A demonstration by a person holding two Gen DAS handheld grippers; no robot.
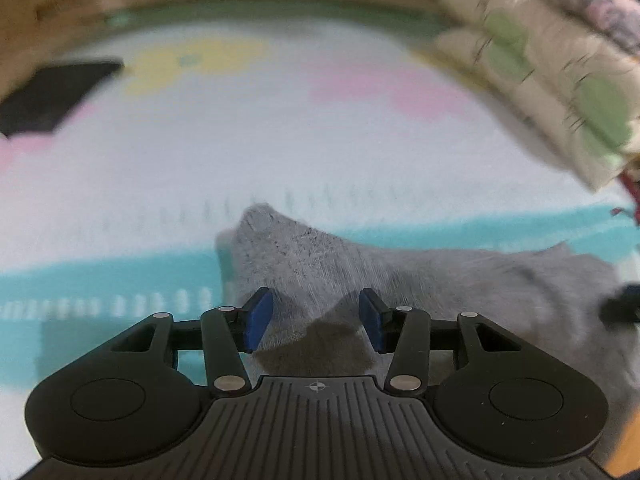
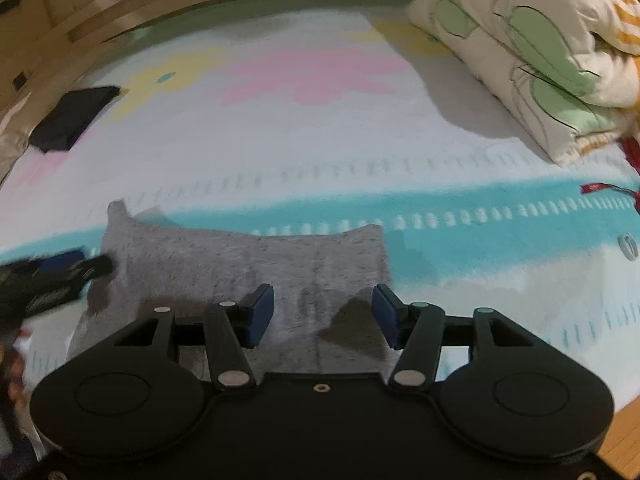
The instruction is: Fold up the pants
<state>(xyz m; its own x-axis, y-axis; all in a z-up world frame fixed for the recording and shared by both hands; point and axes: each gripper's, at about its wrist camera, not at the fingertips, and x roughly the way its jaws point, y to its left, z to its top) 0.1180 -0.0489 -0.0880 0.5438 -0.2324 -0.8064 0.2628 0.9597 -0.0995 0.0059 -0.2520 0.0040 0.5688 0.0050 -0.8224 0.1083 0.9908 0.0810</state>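
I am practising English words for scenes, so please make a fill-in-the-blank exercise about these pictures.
1. The pants are ____ in colour.
2. The jaws of the right hand-held gripper are ____.
3. The folded quilt has ____ patches.
4. The pants lie on a bedsheet with a ____ band.

Missing words: grey; open; green; turquoise

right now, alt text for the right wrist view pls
The open right gripper hovers over grey pants lying flat on a pastel bed sheet. The left gripper is at their left edge, a folded quilt at upper right.
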